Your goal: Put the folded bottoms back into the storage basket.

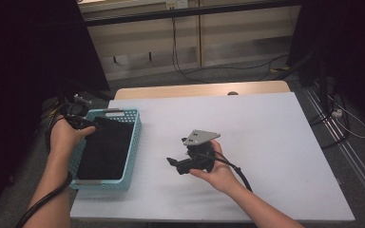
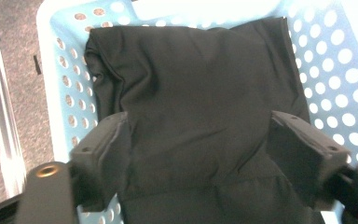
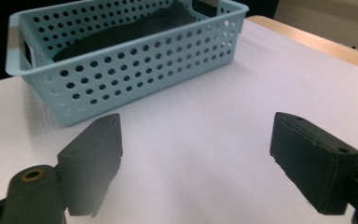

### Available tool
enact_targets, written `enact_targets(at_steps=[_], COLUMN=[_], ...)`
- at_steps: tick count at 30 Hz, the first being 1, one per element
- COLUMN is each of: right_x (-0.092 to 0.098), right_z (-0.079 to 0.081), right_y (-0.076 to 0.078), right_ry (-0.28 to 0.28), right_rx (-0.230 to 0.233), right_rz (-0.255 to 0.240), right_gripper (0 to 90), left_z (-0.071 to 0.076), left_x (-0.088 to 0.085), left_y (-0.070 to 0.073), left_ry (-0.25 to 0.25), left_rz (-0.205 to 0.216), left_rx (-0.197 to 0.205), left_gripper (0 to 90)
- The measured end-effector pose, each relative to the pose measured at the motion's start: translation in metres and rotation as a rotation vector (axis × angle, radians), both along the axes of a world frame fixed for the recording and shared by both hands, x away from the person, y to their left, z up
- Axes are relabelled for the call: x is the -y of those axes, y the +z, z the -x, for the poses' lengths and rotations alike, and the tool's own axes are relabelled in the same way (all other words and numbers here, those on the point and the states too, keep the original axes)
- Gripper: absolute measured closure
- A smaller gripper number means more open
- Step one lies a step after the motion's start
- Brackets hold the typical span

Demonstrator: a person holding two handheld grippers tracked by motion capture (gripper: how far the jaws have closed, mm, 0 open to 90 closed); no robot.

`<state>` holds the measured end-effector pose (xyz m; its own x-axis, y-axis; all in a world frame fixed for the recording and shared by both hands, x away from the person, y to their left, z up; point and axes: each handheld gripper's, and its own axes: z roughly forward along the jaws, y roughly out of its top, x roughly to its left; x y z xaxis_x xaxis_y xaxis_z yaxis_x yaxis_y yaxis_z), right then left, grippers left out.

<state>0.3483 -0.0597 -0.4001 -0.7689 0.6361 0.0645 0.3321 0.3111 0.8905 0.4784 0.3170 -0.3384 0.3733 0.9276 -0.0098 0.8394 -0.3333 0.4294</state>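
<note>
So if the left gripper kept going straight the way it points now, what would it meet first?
Most likely the folded black cloth lying in the light blue perforated basket. The left gripper looks straight down onto it with open jaws, though how close it already is remains unclear.

basket [image 1: 132, 142]: light blue (dotted with holes) | cloth [image 1: 105, 149]: black | table [image 1: 266, 142]: white

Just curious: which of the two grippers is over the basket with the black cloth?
The left gripper, over the blue basket; the right gripper hangs over bare table.
</note>
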Motion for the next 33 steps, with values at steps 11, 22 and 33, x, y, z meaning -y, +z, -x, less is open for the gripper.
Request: enact_targets(at_steps=[11,22,33], right_x=[0.033,0.052,0.063], right_z=[0.011,0.015,0.022], right_y=[-0.011,-0.021,-0.022], right_ry=[-0.044,-0.069,-0.081], right_rx=[-0.009,-0.022,-0.008], right_rz=[0.009,0.018,0.020], right_gripper=[16.0,15.1,15.0], left_z=[0.012,0.018,0.030], left_x=[-0.006,-0.015,-0.021], left_y=[-0.053,-0.073,-0.067], left_ry=[-0.011,0.014,0.046], left_rz=[-0.021,-0.087,-0.051], left_rx=[-0.104,-0.191,-0.199], left_gripper=[84.4,90.0,87.7])
